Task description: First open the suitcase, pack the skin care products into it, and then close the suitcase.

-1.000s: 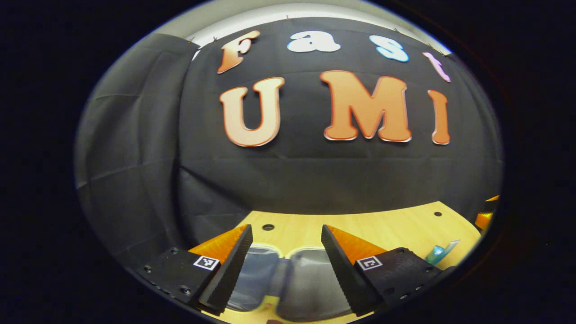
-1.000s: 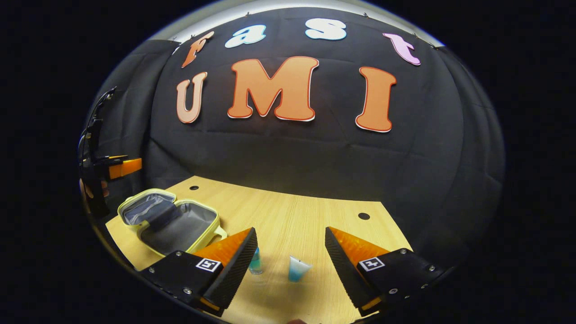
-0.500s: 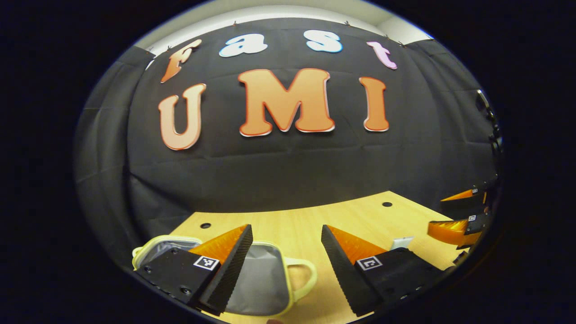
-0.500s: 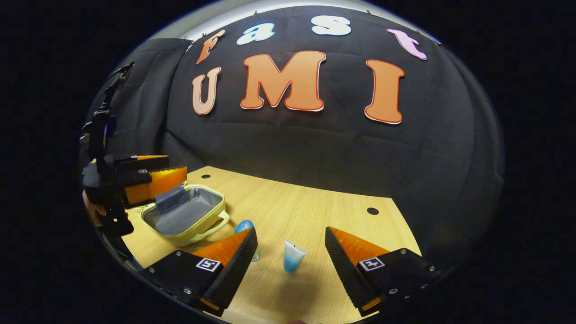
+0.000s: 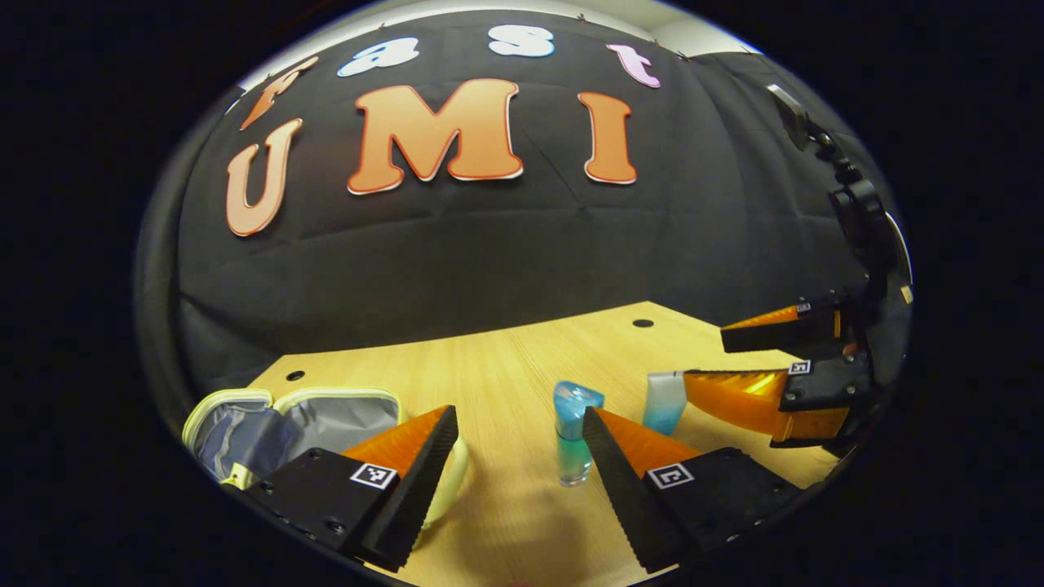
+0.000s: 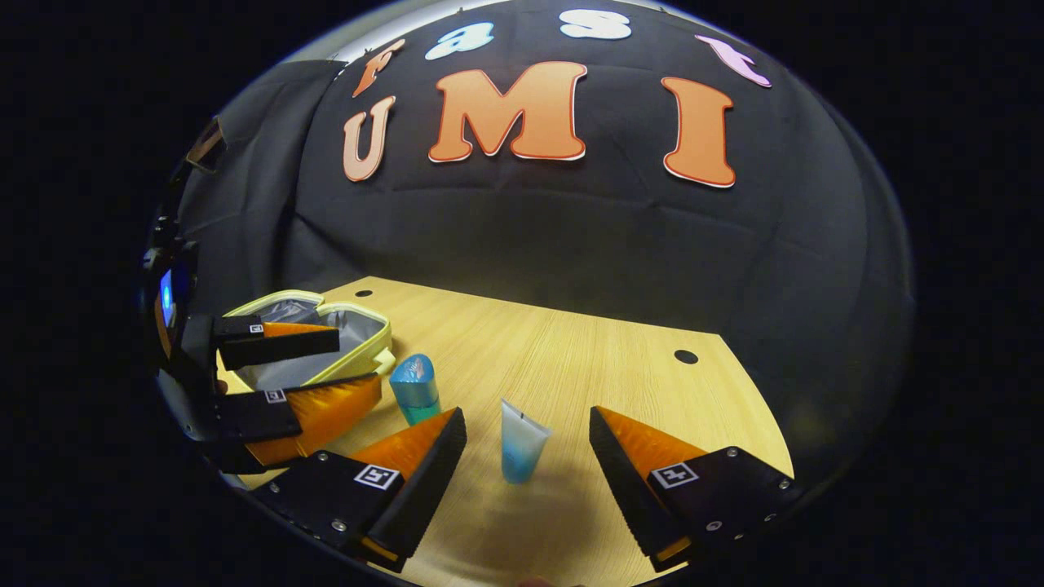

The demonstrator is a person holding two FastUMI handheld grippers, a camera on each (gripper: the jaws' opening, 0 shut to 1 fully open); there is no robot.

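While no label reads, right hand-held gripper (image 6: 526,473) wide open around tube (image 6: 520,443), left (image 5: 518,481) open, empty.

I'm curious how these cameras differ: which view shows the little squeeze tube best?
The right gripper view: the tube stands whole between that gripper's open fingers. In the left gripper view the tube sits farther off, partly hidden behind a finger of the right gripper.

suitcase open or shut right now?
Open. The suitcase lies spread on the table, its grey lining exposed in both views; nothing visible inside. Bottle and tube stand outside.
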